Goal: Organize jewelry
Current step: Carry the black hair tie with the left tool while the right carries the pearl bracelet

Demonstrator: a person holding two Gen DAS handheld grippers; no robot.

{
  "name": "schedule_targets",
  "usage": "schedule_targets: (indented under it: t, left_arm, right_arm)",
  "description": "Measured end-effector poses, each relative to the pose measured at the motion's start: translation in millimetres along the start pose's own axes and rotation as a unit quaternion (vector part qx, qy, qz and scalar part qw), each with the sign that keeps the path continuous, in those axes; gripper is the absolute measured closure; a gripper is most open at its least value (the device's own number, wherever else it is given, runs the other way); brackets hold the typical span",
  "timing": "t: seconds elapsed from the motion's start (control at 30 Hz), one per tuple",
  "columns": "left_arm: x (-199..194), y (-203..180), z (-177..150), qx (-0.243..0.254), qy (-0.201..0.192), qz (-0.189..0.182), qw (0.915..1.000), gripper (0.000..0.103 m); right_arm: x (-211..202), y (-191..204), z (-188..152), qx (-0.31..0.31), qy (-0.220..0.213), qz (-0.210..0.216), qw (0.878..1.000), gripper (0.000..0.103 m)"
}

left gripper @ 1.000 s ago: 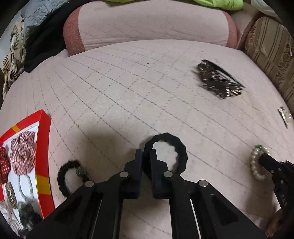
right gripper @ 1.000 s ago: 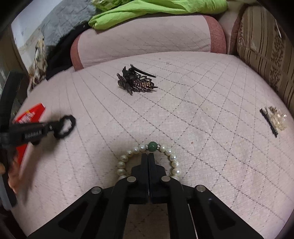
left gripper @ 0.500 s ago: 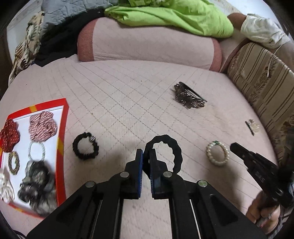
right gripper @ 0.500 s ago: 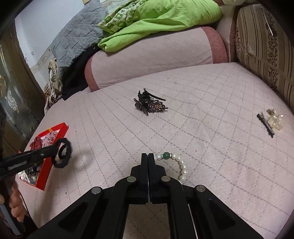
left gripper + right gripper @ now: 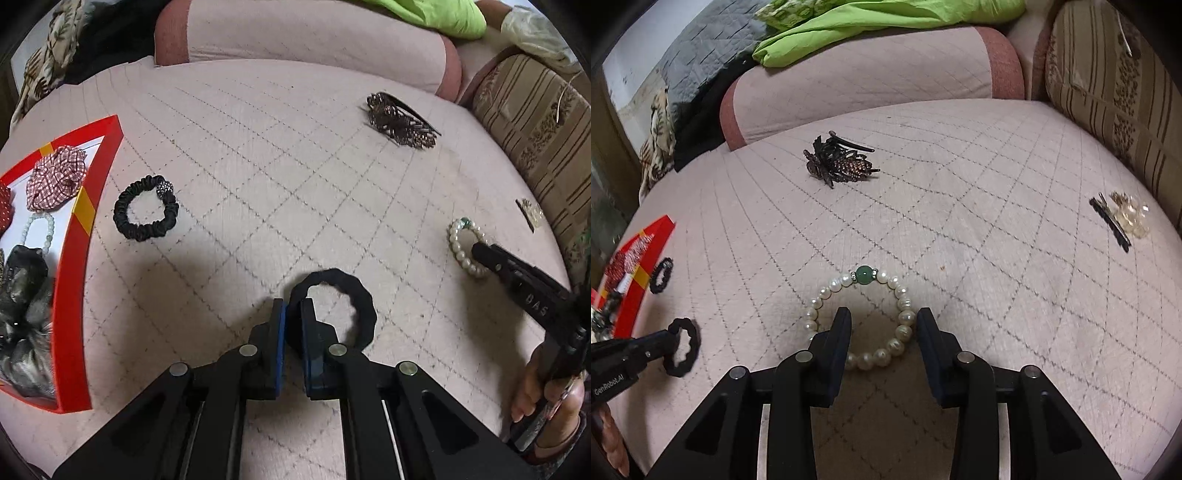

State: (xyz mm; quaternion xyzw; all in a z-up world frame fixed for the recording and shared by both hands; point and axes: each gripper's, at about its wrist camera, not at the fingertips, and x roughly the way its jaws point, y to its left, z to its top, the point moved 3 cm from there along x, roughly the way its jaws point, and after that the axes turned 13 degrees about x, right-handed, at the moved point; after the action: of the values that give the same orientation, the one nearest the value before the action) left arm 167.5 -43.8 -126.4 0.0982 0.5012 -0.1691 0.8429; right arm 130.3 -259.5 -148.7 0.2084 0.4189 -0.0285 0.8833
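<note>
Quilted pink cushion — green cloth behind.

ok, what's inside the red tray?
Red tray holds a checked scrunchie, a pale bead bracelet and a dark grey scrunchie; its left part is out of frame.

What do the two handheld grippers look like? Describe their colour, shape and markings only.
Both are matte black plastic. The left gripper has flat fingers lined with blue pads, angular linkage arms with triangular cut-outs and round silver pivot pins. The right gripper has the same build, though its pads look dark. White lettering runs along each body; the left's reads roughly "GenRobot.AI". A bare hand grips the right one's handle.
</note>
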Motion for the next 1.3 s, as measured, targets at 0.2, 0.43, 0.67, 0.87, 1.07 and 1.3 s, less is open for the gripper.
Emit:
schedule_targets:
  t: [0.2,0.43,0.67,0.87,1.07,1.3]
  left_arm:
    - [4,-3,0,-0.006,-0.007,-0.009,0.9999,0.084]
    - [0,-19,1,0.018,-0.002,0.015,0.9997,0.096]
    - [-43,-15,-8,0.000,-0.037,0.003,0.9993,0.097]
    - [-87,-4,-17,-0.020,-0.073,0.008,0.9971,0.097]
    - [-123,8,-27,-0.031,-0.103,0.034,0.9936,0.097]
    - [-158,23,-43,-0.036,-0.129,0.065,0.9889,0.097]
  right_arm:
    - [9,12,-2,-0.040,-0.002,-0.022,0.999,0.062]
    - [1,14,-1,-0.032,-0.016,-0.007,0.999,0.092]
    - [-41,24,7,-0.015,-0.053,0.035,0.998,0.092]
    - [-80,36,2,0.004,-0.067,0.077,0.995,0.092]
    - [-109,45,-11,0.017,-0.062,0.106,0.992,0.092]
    - [-136,63,-24,-0.002,-0.064,0.122,0.990,0.092]
